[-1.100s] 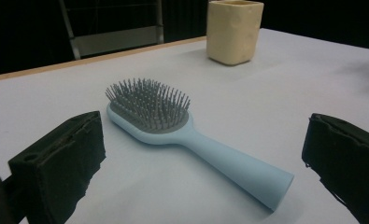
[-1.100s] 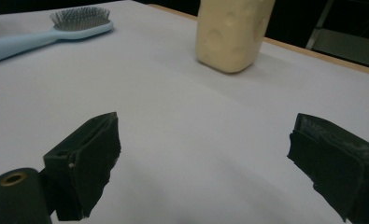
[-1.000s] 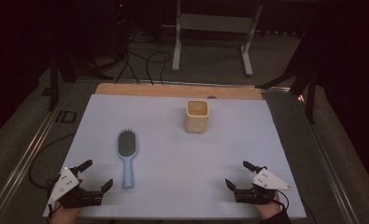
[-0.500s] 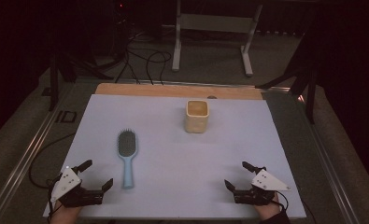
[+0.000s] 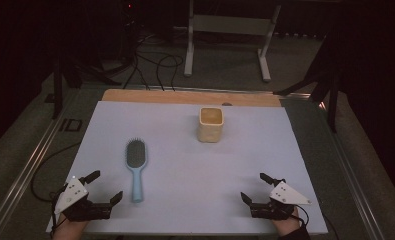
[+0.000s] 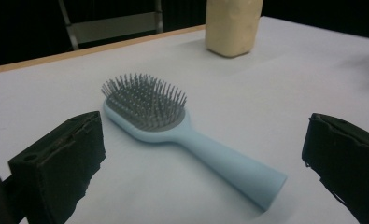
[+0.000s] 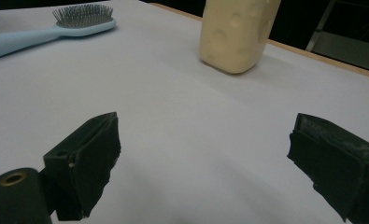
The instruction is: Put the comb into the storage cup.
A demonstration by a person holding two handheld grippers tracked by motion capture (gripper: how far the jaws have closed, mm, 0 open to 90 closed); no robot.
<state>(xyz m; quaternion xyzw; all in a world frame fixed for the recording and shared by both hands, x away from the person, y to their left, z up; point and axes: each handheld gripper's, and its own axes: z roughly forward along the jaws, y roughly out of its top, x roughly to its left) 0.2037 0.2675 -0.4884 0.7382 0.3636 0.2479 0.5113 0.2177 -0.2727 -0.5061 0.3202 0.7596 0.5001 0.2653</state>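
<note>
Left gripper [image 5: 104, 186] at table's [image 5: 185, 210] 7 o'clock corner, jaws wide apart, empty. Blue hairbrush [image 5: 135, 167] just beside, bristles up, handle toward 6 o'clock. Cream cup [image 5: 210, 125] upright toward 12. Right gripper [image 5: 255, 188] at 5 o'clock, jaws apart, empty.

path to hairbrush [image 6: 173, 126]: open | obstacle: cup [image 5: 211, 124], well apart
</note>
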